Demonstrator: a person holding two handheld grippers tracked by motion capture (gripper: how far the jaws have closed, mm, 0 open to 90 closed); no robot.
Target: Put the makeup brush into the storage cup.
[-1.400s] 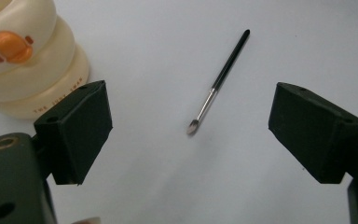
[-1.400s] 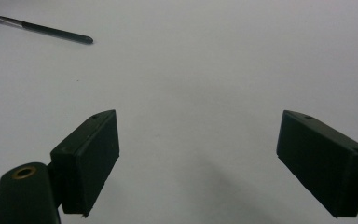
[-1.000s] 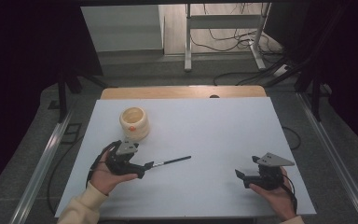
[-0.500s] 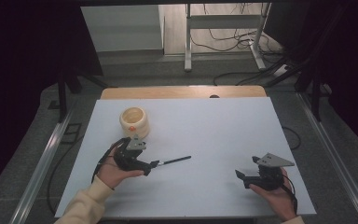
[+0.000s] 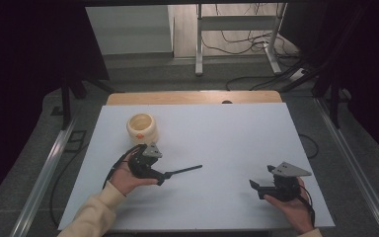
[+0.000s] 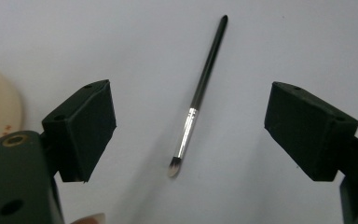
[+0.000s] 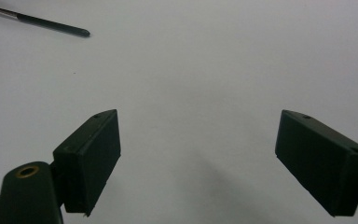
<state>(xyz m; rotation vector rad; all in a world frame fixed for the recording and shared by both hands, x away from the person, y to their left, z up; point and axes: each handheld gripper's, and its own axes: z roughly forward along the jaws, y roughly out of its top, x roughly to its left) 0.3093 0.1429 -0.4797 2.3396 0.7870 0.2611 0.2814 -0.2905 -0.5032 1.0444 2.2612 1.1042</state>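
Your left gripper (image 6: 186, 135) has its jaws wide open around the thin brush (image 6: 200, 93), but nothing is pinched yet. The brush lies flat on the white table (image 5: 237, 138), near the round cream pot (image 5: 141, 128). You still have to grab it. It has a black stick, a shiny silver band and a soft tip. Your right gripper (image 7: 214, 158) waits open, holding nothing.
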